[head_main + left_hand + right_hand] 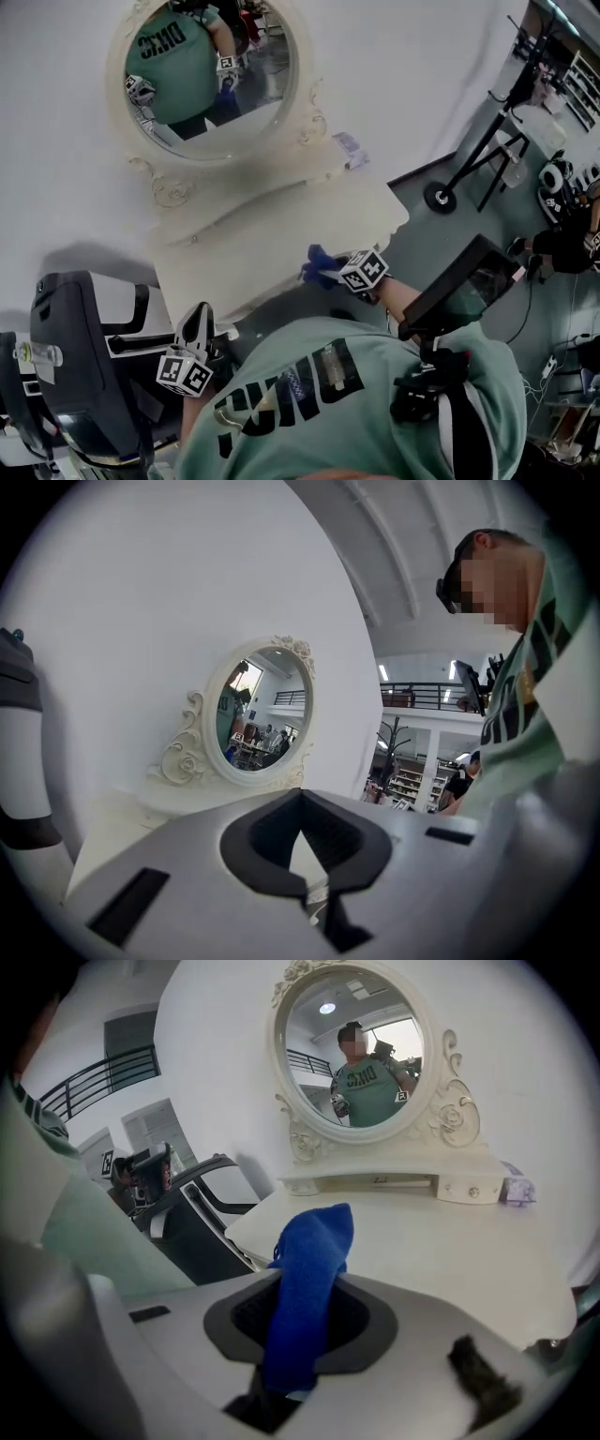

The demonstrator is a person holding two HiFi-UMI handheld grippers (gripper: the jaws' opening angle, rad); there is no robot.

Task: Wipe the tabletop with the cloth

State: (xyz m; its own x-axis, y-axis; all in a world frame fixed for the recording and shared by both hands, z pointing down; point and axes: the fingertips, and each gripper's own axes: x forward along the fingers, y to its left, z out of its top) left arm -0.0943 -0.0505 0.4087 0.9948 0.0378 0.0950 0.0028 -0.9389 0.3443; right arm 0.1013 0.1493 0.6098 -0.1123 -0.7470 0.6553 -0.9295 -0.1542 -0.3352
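Note:
A blue cloth (317, 263) hangs over the front right edge of the cream dressing-table top (253, 244). My right gripper (323, 274) is shut on it. In the right gripper view the cloth (309, 1269) stands up between the jaws, above the tabletop (441, 1241). My left gripper (196, 317) is low at the left, just off the table's front edge, beside a chair. Its jaws (302, 860) look closed with nothing between them and point toward the mirror (261, 710).
An oval mirror (211, 70) on a raised shelf stands at the back of the table. A small lavender object (349, 147) lies at the shelf's right end. A dark office chair (75, 366) is on the left. A black wheeled stand (469, 169) stands to the right.

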